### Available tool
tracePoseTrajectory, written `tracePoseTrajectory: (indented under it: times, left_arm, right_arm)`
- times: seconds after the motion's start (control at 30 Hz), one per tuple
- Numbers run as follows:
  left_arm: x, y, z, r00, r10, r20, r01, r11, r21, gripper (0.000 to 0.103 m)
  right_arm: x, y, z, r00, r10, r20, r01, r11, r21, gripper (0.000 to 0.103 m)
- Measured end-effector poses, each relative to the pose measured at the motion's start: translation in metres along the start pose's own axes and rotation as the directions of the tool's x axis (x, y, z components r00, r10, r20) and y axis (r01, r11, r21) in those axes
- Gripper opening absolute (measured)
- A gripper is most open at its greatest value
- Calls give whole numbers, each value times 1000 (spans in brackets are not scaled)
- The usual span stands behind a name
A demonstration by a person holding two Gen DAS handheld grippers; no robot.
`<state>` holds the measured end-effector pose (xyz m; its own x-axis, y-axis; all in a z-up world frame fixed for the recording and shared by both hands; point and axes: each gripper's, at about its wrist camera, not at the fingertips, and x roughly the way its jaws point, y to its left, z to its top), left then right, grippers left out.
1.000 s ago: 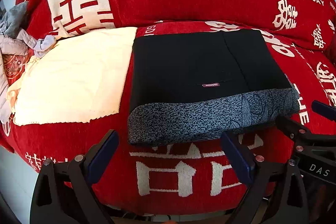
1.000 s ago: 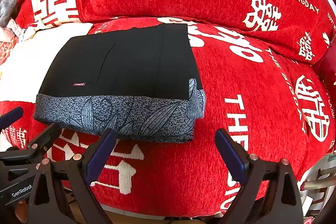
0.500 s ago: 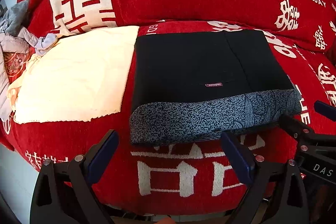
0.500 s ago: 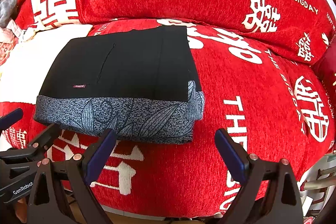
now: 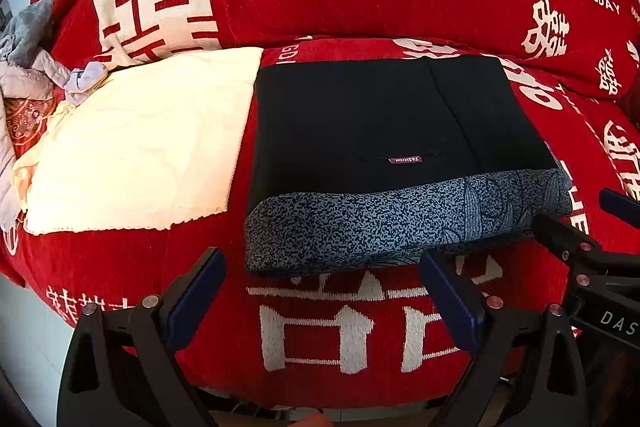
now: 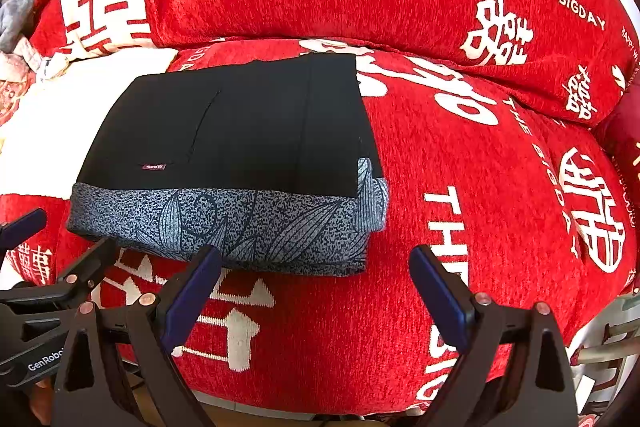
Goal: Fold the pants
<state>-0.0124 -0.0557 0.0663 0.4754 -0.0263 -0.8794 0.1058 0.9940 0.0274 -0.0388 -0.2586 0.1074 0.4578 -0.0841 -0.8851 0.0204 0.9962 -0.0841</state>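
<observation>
We hold the left gripper point(image 5: 320, 291) and right gripper point(image 6: 316, 287) with jaws released (nothing between them), just short of the pants point(image 5: 384, 147), a squared black fold with a speckled grey band, lying on the red sofa point(image 6: 460, 187) beside a cream towel point(image 5: 140, 143).

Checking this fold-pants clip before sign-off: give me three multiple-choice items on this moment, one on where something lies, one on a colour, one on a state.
1. Where does the cream towel lie relative to the folded pants?
A. on top of them
B. beside them, on their left in the left wrist view
C. under them

2. What colour is the patterned band along the pants' near edge?
A. blue-grey
B. yellow
C. green

3. How do the left gripper and right gripper stand?
A. both shut on the pants
B. one open, one shut
C. both open, holding nothing

Answers: 1 B, the towel lies flat alongside; 2 A, speckled blue-grey leaf print; 3 C, fingers spread wide, short of the fabric.
</observation>
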Motion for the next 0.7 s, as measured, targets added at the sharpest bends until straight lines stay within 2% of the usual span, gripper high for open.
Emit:
tracePoseTrajectory:
  times: [0.47,0.7]
  left_arm:
    - [-4,0,-1,1000,-28,-4,28,1000,-8,98]
    - [-20,1,-7,999,-38,29,38,999,-11,98]
  right_arm:
    - [-11,0,-1,1000,-9,21,9,1000,-2,96]
    - [-25,3,-9,998,-19,51,20,1000,-9,96]
